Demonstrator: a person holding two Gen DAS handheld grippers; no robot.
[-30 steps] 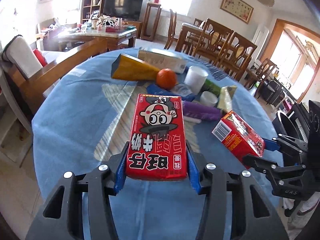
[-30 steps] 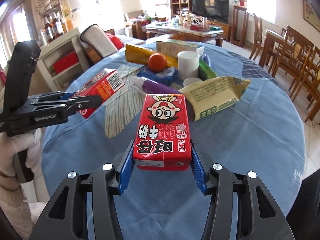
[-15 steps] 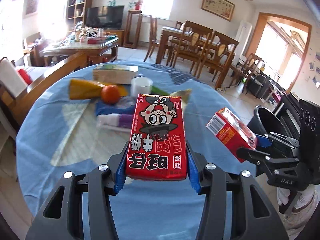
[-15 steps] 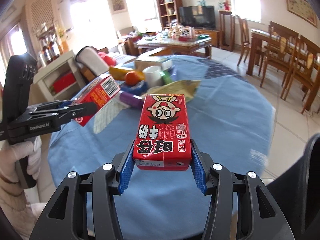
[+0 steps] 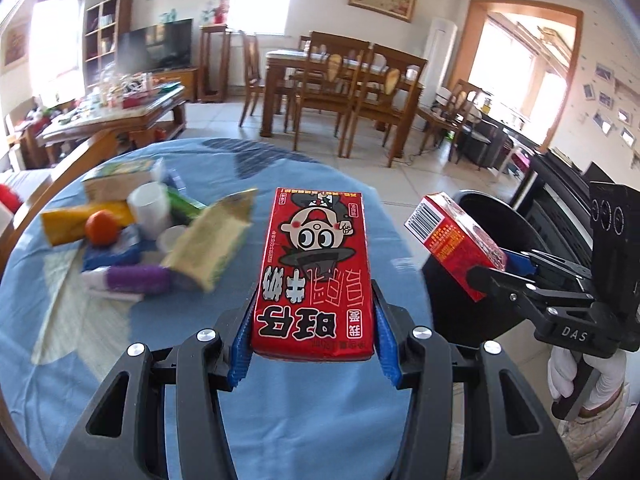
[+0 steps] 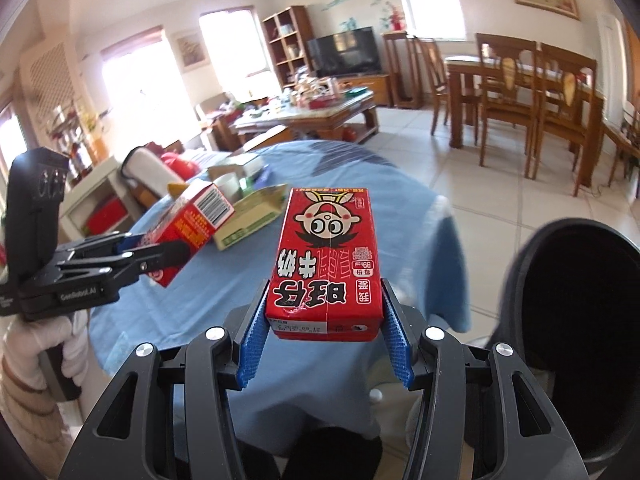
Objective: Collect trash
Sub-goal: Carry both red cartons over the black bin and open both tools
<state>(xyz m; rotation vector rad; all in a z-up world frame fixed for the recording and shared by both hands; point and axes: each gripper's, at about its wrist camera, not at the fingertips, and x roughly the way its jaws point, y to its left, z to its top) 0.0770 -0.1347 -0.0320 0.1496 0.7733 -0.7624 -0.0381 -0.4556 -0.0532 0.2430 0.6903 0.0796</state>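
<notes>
Left gripper (image 5: 313,334) jaws half-open, clamped on red milk carton (image 5: 316,276); right gripper (image 6: 325,342) likewise on second carton (image 6: 326,264). Black bin (image 6: 576,320) at 3 o'clock beside the table (image 6: 224,296). Risk: releasing short of the rim drops cartons on the floor.

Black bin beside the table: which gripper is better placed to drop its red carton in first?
Right, likely. The right gripper and its red carton are right beside the black bin, whose mouth fills its view; the left gripper is over the blue tablecloth.
</notes>
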